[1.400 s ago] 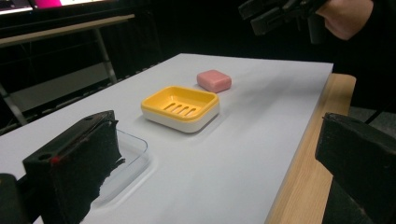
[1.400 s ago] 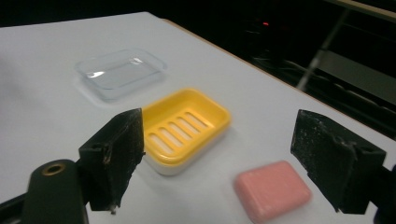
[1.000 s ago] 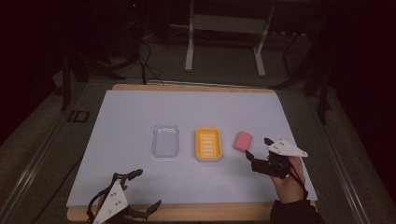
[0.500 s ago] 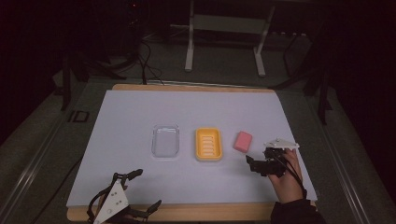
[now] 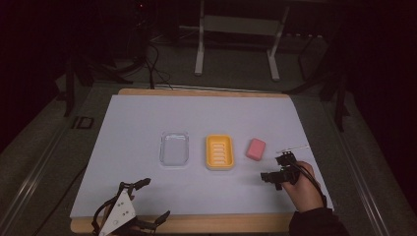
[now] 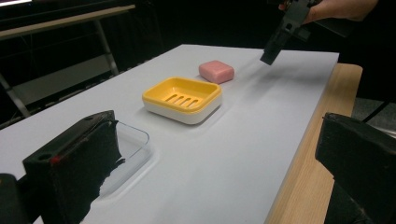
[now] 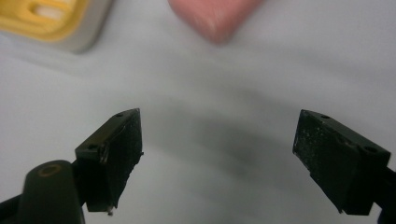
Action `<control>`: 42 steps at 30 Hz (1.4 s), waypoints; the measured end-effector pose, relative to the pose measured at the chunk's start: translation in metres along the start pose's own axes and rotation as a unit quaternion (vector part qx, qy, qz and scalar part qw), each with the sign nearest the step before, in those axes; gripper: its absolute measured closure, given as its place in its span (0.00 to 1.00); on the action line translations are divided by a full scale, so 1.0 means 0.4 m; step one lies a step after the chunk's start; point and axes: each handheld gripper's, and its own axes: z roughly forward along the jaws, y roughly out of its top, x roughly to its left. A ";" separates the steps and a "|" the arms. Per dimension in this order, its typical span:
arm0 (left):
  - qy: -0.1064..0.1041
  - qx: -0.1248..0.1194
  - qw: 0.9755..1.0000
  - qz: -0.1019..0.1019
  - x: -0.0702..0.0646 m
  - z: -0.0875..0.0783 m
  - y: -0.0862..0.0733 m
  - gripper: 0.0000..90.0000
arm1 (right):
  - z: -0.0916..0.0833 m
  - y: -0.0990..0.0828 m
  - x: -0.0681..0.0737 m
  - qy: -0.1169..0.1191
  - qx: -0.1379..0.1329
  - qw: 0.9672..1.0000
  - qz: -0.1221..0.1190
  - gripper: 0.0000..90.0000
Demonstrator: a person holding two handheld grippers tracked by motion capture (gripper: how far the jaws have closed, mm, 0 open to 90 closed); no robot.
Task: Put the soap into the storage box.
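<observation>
A pink soap bar [image 5: 255, 148] lies on the white table cover, right of a yellow slotted soap dish [image 5: 219, 151] and a clear shallow tray [image 5: 174, 148]. My right gripper [image 5: 271, 180] hovers just in front of the soap, a little to its right, and is open. In the right gripper view its jaws [image 7: 219, 158] stand wide over bare cover. They have just closed a little with nothing between them, and the soap [image 7: 215, 14] is beyond the tips. My left gripper [image 5: 153, 199] rests open at the front left edge. Seen from it, the dish [image 6: 182, 95] and soap [image 6: 216, 71] lie ahead.
The white cover [image 5: 147, 118] lies on a wooden board whose edge [image 5: 221, 223] shows along the front. Metal stand legs [image 5: 199, 49] and cables lie on the dark floor behind the table.
My right hand has come down and slightly toward the front edge, tipping its gripper toward the table near the soap. The left gripper has stayed where it was.
</observation>
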 end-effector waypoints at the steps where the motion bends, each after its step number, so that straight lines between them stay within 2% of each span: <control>1: 0.000 0.000 1.000 0.000 0.000 0.000 0.000 0.01 | 0.002 0.001 -0.002 0.002 0.019 1.000 0.006 0.18; 3: 0.000 0.001 1.000 0.000 0.000 0.000 0.000 0.01 | 0.004 0.002 -0.004 0.012 0.041 0.999 0.015 0.18; 5: -0.001 0.001 1.000 0.000 0.000 0.000 0.000 0.01 | 0.007 0.004 -0.005 0.020 0.072 0.997 0.030 0.17; 7: -0.001 0.000 1.000 -0.001 0.000 0.000 0.000 0.01 | 0.010 0.005 -0.003 0.018 0.098 0.995 0.029 0.17; 9: -0.001 0.000 1.000 -0.002 0.001 0.000 0.000 0.01 | 0.012 0.005 0.001 0.011 0.124 0.991 0.045 0.16; 12: -0.001 -0.001 1.000 -0.003 0.000 0.000 0.000 0.01 | 0.014 0.008 0.007 0.009 0.140 0.989 0.052 0.16; 16: -0.002 0.000 1.000 -0.002 0.000 0.000 0.000 0.01 | 0.015 0.013 0.015 0.003 0.151 0.987 0.053 0.17; 19: -0.002 -0.002 1.000 -0.004 0.000 0.000 0.000 0.01 | 0.019 0.024 0.031 0.001 0.179 0.982 0.061 0.17; 20: -0.002 -0.002 1.000 -0.004 0.000 0.000 0.000 0.01 | 0.019 0.027 0.035 0.002 0.184 0.981 0.058 0.17; 22: -0.001 -0.002 1.000 -0.004 0.000 0.000 0.000 0.01 | 0.017 0.035 0.045 0.002 0.194 0.978 0.074 0.17; 27: -0.002 -0.003 1.000 -0.004 0.000 0.000 -0.001 0.01 | 0.015 0.062 0.064 -0.001 0.212 0.973 0.091 0.17; 31: -0.001 -0.004 1.000 -0.005 0.001 -0.001 -0.001 0.01 | 0.012 0.087 0.076 0.005 0.210 0.971 0.110 0.16; 35: -0.002 -0.002 1.000 -0.003 0.000 0.000 -0.001 0.01 | 0.010 0.116 0.087 0.001 0.205 0.971 0.120 0.17; 38: -0.002 -0.003 1.000 -0.003 0.000 0.000 -0.001 0.01 | 0.013 0.138 0.090 0.000 0.197 0.973 0.122 0.17; 42: -0.002 -0.003 1.000 -0.004 0.000 -0.001 0.000 0.01 | 0.017 0.166 0.090 -0.004 0.191 0.972 0.135 0.17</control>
